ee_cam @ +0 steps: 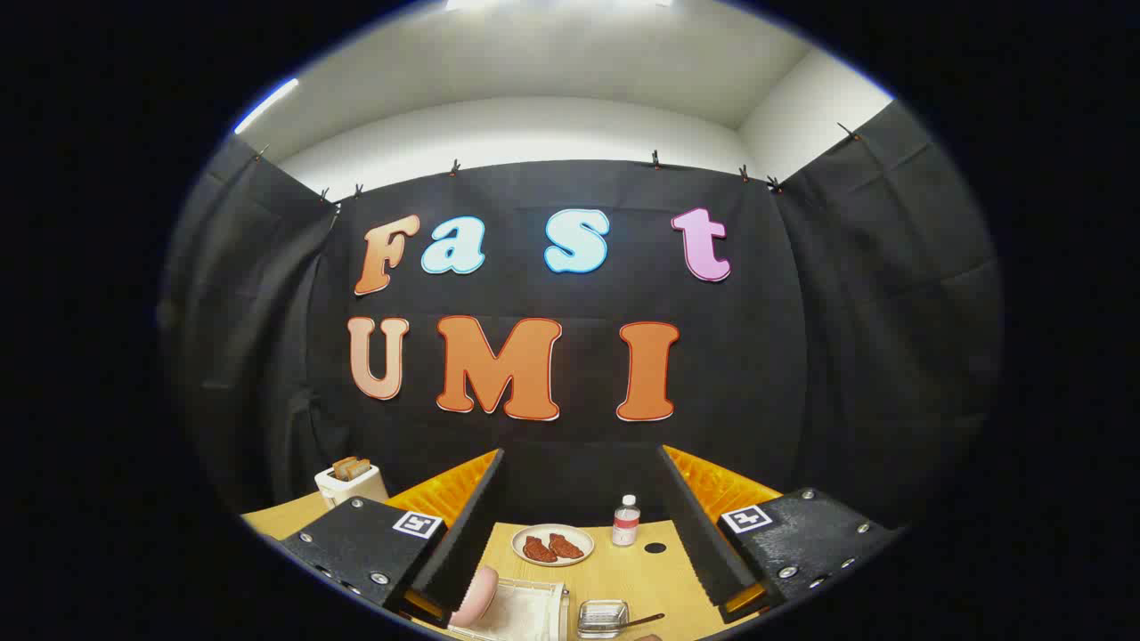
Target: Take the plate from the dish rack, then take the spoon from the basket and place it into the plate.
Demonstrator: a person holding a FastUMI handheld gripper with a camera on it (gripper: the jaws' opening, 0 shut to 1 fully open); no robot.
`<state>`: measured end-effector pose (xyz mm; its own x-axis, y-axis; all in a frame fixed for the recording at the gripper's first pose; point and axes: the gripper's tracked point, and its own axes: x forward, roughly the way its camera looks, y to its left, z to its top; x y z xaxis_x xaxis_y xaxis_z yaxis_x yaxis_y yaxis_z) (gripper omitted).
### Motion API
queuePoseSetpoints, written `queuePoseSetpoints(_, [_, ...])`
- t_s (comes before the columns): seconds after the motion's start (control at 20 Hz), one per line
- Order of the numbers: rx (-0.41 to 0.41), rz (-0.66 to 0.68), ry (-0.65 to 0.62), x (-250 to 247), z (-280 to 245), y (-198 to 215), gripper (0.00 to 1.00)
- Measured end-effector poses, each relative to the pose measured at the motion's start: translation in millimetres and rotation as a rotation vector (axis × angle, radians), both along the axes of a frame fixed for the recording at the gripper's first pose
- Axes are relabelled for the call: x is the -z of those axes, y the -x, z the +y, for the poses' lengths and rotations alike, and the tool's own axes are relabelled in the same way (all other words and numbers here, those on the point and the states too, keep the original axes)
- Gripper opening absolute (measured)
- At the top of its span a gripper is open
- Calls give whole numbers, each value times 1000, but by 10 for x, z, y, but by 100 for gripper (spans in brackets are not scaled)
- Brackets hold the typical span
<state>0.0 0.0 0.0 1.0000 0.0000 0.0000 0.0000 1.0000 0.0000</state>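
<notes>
The jaws (579, 534) stand spread and hold nothing above the worktop (623, 579), with the spoon (643, 620) in its basket (601, 617) low between them.

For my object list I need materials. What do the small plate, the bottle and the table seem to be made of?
The plate, beyond the open tongs, looks like pale glazed ceramic, perhaps plastic: smooth rim, two reddish-brown pieces on it. The bottle beside it seems clear plastic, with a white cap and a label band. The table looks like light wood or laminate, matte, with an even tan surface.
</notes>
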Motion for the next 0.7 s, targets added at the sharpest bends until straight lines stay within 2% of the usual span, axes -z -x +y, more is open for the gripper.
queuePoseSetpoints(0.25, [-27, 20, 8, 23, 128, 25, 98])
queuePoseSetpoints(0.7, [-13, 39, 6, 67, 56, 34, 98])
